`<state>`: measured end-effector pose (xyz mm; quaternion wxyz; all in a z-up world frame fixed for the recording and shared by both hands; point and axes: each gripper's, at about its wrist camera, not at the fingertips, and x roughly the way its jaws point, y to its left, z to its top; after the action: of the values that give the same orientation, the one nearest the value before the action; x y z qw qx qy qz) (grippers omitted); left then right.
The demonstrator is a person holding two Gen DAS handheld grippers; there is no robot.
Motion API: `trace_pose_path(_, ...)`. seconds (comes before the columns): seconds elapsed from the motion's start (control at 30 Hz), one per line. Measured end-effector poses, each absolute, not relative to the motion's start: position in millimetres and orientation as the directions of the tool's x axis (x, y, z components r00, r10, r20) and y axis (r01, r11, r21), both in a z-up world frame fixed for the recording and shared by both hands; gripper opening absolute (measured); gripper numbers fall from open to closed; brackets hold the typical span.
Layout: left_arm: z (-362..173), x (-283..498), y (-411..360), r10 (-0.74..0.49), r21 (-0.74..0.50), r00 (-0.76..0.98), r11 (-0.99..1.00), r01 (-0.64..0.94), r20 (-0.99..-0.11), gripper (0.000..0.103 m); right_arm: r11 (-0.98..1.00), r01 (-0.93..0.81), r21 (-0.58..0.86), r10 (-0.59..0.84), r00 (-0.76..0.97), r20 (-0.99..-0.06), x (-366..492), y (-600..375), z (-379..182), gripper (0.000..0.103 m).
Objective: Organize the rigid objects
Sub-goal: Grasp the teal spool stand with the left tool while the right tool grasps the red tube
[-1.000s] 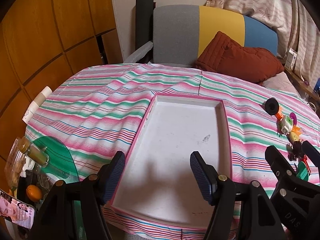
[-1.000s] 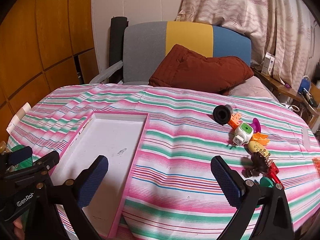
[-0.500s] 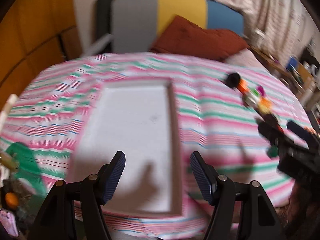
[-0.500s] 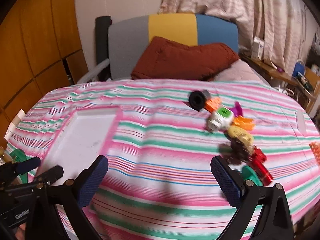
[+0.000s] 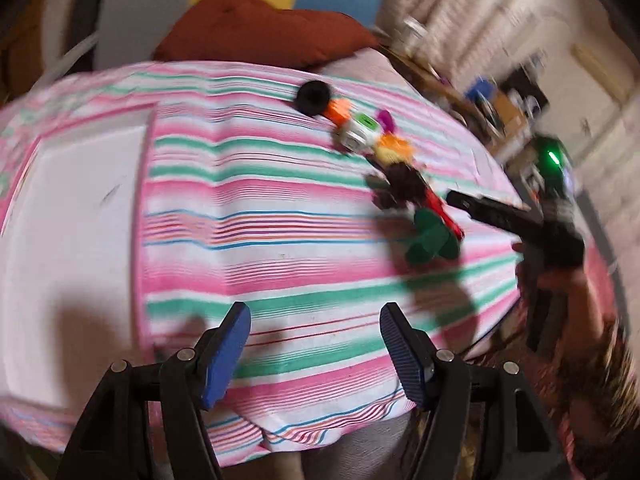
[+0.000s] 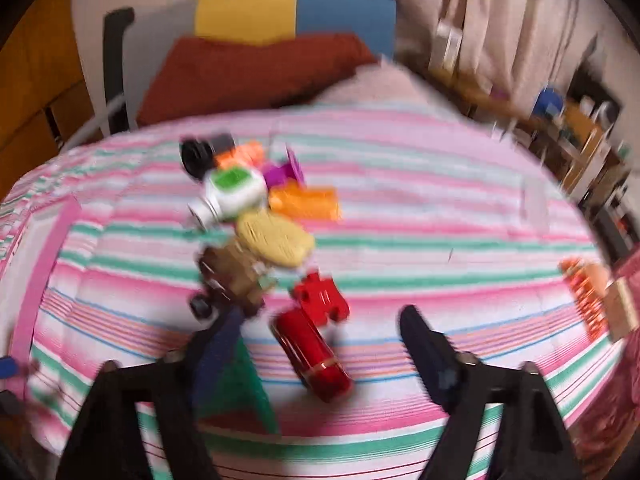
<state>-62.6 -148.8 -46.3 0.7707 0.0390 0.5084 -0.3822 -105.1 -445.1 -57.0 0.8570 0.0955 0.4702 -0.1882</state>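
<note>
A row of small toys lies on the striped cloth: a black cylinder [image 6: 196, 154], a white and green cube [image 6: 234, 194], orange pieces [image 6: 306, 202], a yellow oval [image 6: 274, 238], a brown vehicle [image 6: 232, 280], a red block [image 6: 320, 296], a red cylinder [image 6: 310, 354] and a green piece [image 6: 236, 380]. My right gripper [image 6: 320, 332] hangs over the near end of the row. Its jaws are closing, and the red cylinder lies between them untouched. My left gripper [image 5: 316, 340] is open and empty over bare cloth, between the white tray [image 5: 72, 200] and the toys [image 5: 400, 176].
The pink-rimmed tray sits at the cloth's left side [image 6: 36, 248]. An orange object [image 6: 588, 300] lies at the right edge. A rust cushion [image 6: 248, 76] and a chair back stand behind the table. Cluttered shelves [image 6: 572, 136] are at the far right.
Both views have swung right, from the tray toward the toy row. The right gripper has come down close over the red cylinder and its jaws have narrowed. The left gripper stays open.
</note>
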Motion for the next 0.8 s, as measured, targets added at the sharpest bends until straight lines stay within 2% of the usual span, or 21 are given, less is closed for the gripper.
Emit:
trace_pose_path(0.07,-46,-63,-155,-0.553,-0.334,0.165,0.686,0.647,-0.817,0.068,0.917,0.398,0.017,-0.186,0.466,-0.865,-103,-453,-69,0.066)
trace_pose_path(0.2,-48,-66,-174,-0.555,-0.294,0.170,0.648,0.703,-0.815,0.068,0.932,0.363,0.021,-0.146,0.427,-0.893,-94,-449,-82,0.048)
trace_pose_path(0.27,-49,-69,-185,-0.559,-0.282,0.159,0.619,0.733,-0.814,0.068,0.933,0.360,0.010,-0.151,0.416,-0.897,-91,-447,-86,0.045)
trace_pose_path(0.33,-50,-70,-197,-0.560,-0.275,0.146,0.597,0.754,-0.816,0.068,0.932,0.362,0.027,-0.136,0.415,-0.900,-91,-447,-87,0.038)
trace_pose_path(0.4,-53,-70,-213,-0.567,-0.274,0.131,0.573,0.773,-0.813,0.068,0.930,0.367,0.037,-0.125,0.410,-0.903,-92,-447,-88,0.024)
trace_pose_path(0.53,-61,-70,-244,-0.564,-0.256,0.122,0.544,0.799,-0.817,0.068,0.917,0.396,0.038,-0.133,0.394,-0.910,-97,-454,-88,0.024)
trace_pose_path(0.67,-68,-73,-277,-0.539,-0.183,0.143,0.506,0.843,-0.830,0.068,0.896,0.444,-0.003,-0.183,0.363,-0.914,-102,-464,-89,0.024)
trace_pose_path(0.8,-78,-76,-307,-0.528,-0.152,0.125,0.450,0.880,-0.840,0.067,0.877,0.480,0.031,-0.164,0.358,-0.919,-108,-473,-89,0.024)
